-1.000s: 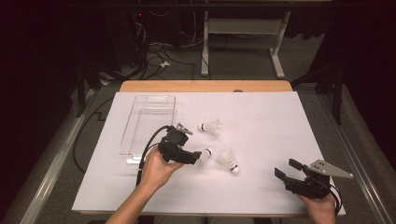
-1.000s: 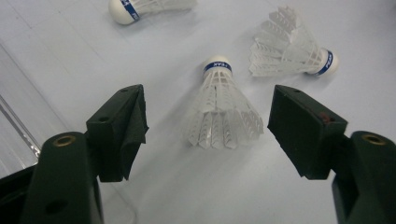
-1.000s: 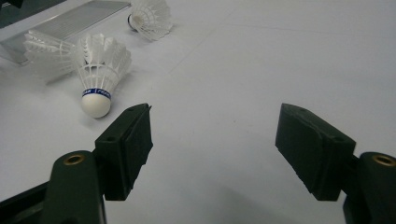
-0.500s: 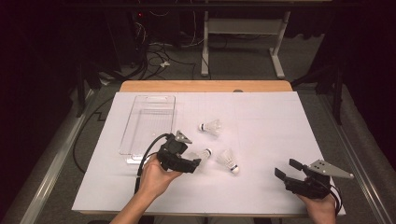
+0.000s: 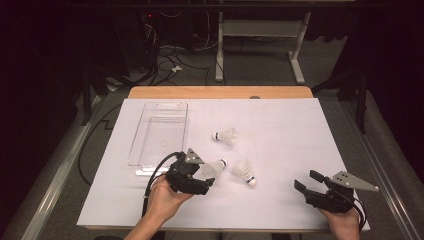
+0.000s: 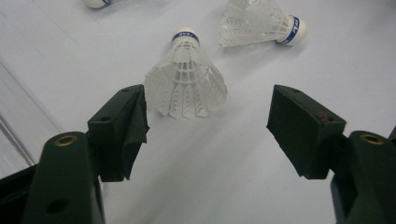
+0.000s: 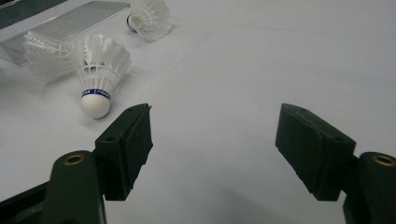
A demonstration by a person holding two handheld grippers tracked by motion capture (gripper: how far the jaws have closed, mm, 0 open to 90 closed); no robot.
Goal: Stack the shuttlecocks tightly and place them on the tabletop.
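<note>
Lying on the white worktop just ahead of the left tool, jaws spread apart: nearest shuttlecock; right tool likewise gaping.

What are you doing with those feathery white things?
A person holds a gripper in each hand. The left gripper is open and reaching for the nearest shuttlecock, which lies on the white table, not yet grasped. Two more shuttlecocks lie nearby, beside a clear tray. The right gripper waits open, off to the side.

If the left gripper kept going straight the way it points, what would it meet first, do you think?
Most likely the nearest shuttlecock, lying skirt-first just ahead of the open left gripper; a second shuttlecock lies farther on.
</note>
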